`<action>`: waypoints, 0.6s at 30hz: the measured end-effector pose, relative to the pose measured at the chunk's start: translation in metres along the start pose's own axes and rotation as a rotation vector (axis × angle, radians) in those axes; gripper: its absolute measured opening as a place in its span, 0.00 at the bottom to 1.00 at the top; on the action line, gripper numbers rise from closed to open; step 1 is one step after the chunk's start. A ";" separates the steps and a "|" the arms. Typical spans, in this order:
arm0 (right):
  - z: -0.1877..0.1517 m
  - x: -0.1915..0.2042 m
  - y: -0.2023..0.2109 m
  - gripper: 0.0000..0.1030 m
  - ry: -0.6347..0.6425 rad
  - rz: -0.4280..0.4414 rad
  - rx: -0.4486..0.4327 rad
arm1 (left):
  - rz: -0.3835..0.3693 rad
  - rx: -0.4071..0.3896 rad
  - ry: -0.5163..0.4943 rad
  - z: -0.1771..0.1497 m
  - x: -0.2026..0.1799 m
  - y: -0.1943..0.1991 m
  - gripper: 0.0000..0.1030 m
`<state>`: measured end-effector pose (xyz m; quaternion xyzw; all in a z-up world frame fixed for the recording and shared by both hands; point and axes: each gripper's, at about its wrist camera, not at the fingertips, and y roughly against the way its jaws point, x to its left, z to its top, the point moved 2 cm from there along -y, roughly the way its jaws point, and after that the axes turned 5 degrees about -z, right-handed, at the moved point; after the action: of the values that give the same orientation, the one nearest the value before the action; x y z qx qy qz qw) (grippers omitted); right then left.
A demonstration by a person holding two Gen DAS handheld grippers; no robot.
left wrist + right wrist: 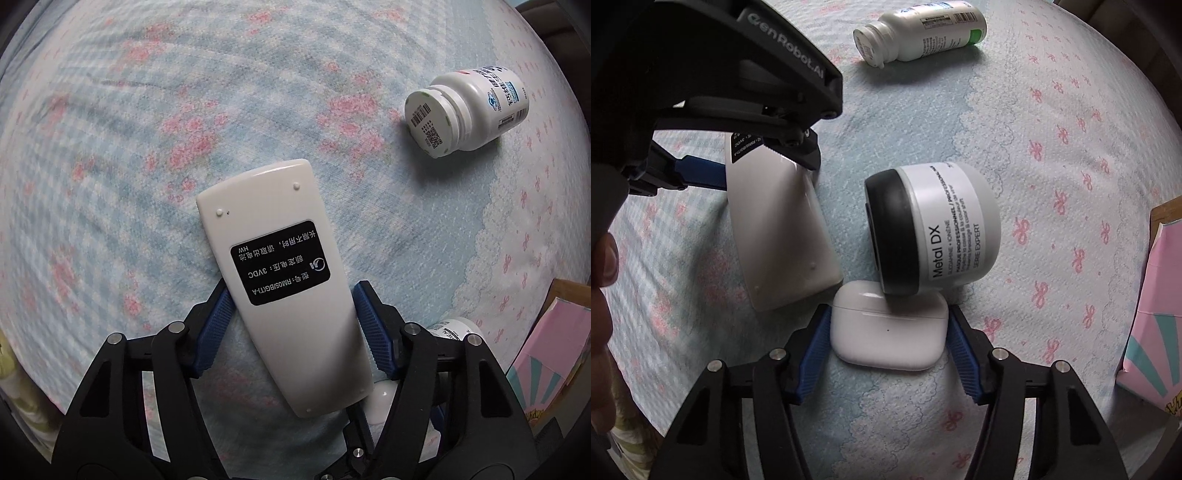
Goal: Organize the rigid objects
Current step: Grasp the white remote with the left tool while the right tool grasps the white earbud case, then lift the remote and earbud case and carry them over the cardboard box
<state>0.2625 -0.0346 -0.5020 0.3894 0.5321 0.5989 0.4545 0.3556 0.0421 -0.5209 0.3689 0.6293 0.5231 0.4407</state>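
While the left claw (pixel 291 332) clamps a remote (pixel 280 280) labelled "3VDC", the right claw (pixel 886 347) stands apart around an earbud case (pixel 886 339) touching the "Metal DX" jar (pixel 934 229).

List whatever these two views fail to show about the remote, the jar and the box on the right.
- Remote: button face is turned down against the bedspread in both views; the left tongs cover its sides.
- Metal DX jar: the left wrist view shows only a sliver behind the tongs.
- Pink box: cut off by the frame edge in both views.
- Earbud case: its far edge is hidden by the jar; contact with the right tongs is unclear.
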 end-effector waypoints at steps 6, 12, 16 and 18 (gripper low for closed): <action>-0.011 -0.013 0.005 0.55 -0.006 0.012 -0.010 | -0.025 -0.007 -0.019 0.000 0.012 0.013 0.61; -0.019 -0.018 0.010 0.55 -0.011 0.003 -0.019 | -0.051 -0.022 -0.020 -0.009 0.021 0.028 0.60; -0.021 -0.022 0.014 0.55 -0.014 -0.004 -0.026 | -0.063 -0.031 -0.017 -0.011 0.024 0.038 0.59; -0.022 -0.023 0.017 0.55 -0.014 -0.006 -0.031 | -0.069 -0.035 -0.014 -0.012 0.028 0.043 0.59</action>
<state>0.2458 -0.0633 -0.4879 0.3847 0.5207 0.6031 0.4660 0.3350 0.0721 -0.4828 0.3429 0.6294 0.5160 0.4691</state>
